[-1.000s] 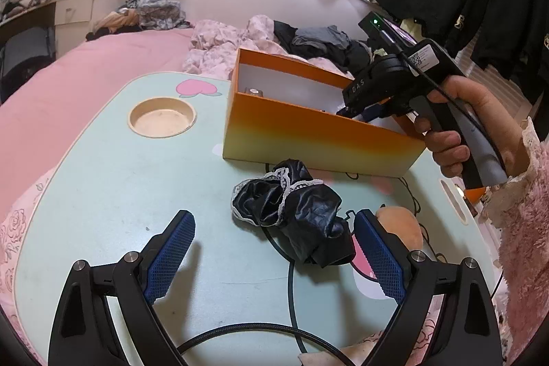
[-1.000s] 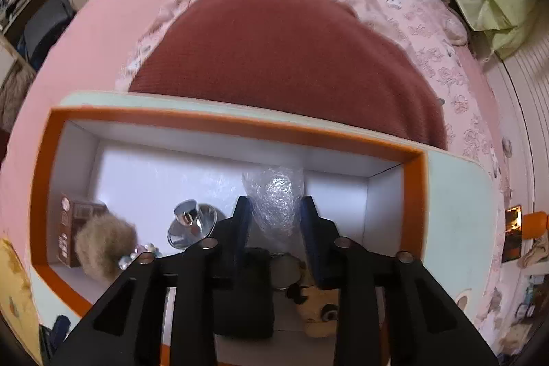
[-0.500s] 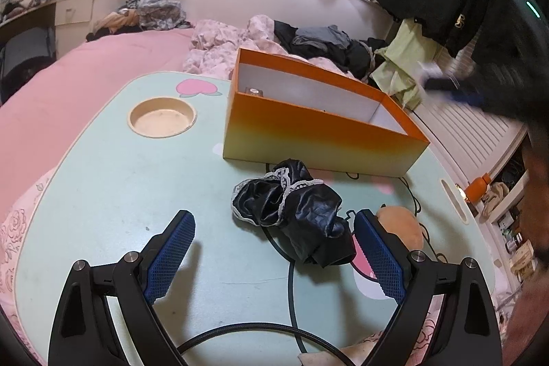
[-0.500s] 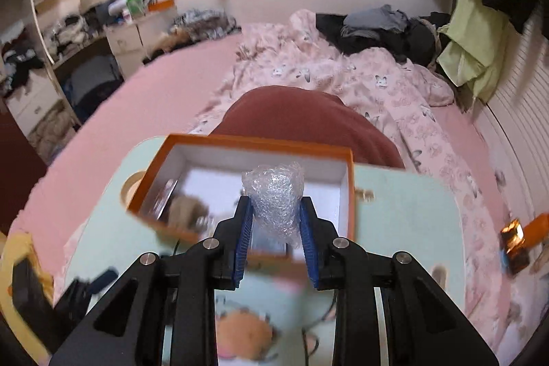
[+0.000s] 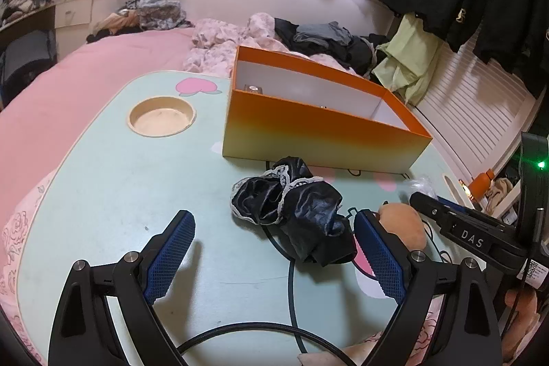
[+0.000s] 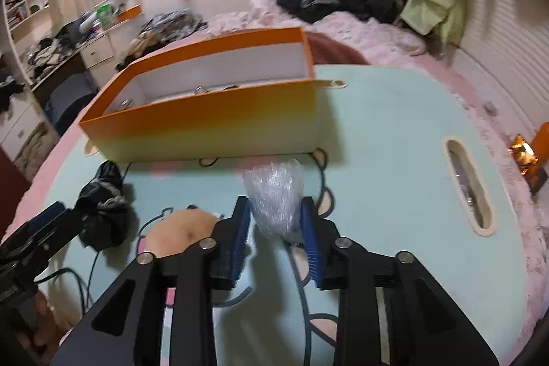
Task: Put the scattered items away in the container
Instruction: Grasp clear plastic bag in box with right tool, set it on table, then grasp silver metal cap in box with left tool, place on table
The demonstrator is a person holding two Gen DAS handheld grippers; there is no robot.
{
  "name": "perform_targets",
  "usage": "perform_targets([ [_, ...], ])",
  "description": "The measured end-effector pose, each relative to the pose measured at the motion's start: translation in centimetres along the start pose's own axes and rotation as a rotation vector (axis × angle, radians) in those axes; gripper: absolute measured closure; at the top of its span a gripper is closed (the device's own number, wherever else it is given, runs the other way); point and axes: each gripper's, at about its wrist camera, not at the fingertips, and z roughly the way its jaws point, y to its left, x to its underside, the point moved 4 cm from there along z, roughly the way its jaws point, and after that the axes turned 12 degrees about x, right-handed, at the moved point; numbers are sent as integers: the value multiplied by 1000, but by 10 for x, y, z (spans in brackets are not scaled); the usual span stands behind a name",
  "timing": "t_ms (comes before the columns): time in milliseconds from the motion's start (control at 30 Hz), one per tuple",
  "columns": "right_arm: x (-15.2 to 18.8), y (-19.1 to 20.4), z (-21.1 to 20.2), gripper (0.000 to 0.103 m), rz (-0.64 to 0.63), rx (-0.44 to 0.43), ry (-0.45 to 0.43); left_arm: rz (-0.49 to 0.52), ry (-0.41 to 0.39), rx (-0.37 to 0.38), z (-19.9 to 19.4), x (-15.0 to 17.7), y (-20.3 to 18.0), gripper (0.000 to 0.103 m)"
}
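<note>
The orange box (image 5: 319, 132) stands on the pale green table (image 5: 103, 180), with small items inside; it also shows in the right wrist view (image 6: 206, 122). A black lace-trimmed cloth (image 5: 295, 211) lies in front of it, just ahead of my open, empty left gripper (image 5: 274, 249). A tan plush ball (image 5: 405, 225) lies to the right of the cloth. My right gripper (image 6: 276, 222) is shut on a wad of clear bubble wrap (image 6: 274, 194), low over the table in front of the box. It shows at the right of the left wrist view (image 5: 422, 194).
A round cup recess (image 5: 161, 117) is sunk in the table at left, and a slot (image 6: 468, 184) at right. A black cable (image 5: 291, 276) runs under the cloth. A pink bed (image 5: 85, 74) with piled clothes surrounds the table.
My right gripper, still holding the bubble wrap, has pulled back from over the box and come down near the table in front of it. The left gripper has not moved.
</note>
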Motion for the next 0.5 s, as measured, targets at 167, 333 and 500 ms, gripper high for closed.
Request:
perform_targets([
  [167, 2, -15, -21, 31, 114, -42, -105, 2, -1, 0, 0, 0, -1, 9],
  [333, 12, -21, -29, 31, 168, -102, -121, 19, -18, -23, -7, -5, -5, 9],
  [500, 18, -19, -33, 31, 168, -121, -145, 114, -25, -9, -14, -54, -41, 9],
])
